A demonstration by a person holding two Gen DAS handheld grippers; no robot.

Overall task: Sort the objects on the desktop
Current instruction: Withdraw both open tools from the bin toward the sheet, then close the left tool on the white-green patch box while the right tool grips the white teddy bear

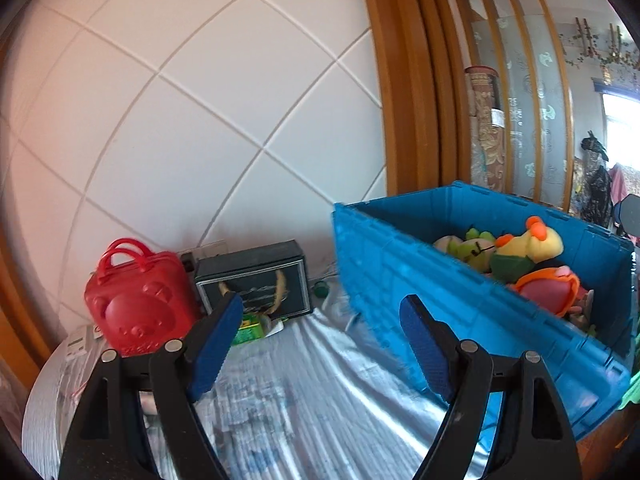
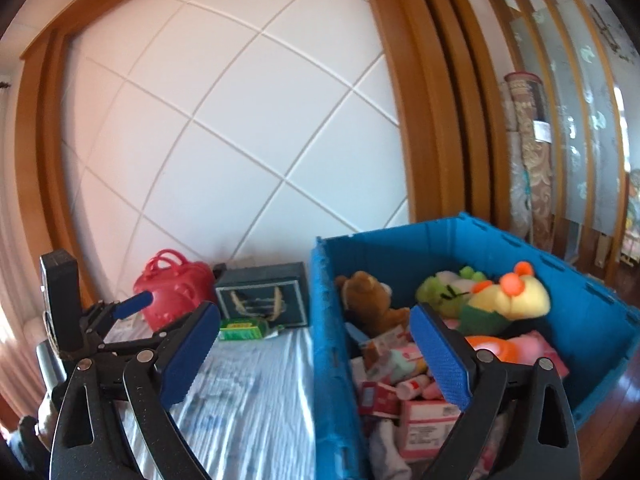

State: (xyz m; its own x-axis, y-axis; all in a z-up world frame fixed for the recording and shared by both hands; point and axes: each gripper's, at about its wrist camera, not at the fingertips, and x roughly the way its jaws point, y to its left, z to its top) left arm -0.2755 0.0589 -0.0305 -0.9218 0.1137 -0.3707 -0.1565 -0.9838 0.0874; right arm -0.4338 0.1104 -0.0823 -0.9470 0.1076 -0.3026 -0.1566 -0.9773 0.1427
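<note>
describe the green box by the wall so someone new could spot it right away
Left of the big blue crate, a dark gift box stands against the white wall. The small green box lies flat just before it, the only green thing outside the crate.

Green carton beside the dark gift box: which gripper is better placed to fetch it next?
Probably the left gripper: open and empty, with the small green carton just past its finger. The right gripper, also open, hangs by the blue plastic crate.

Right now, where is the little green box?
The green box lies on the table's silvery cover, in front of the dark gift bag and right of the red bear case.
</note>
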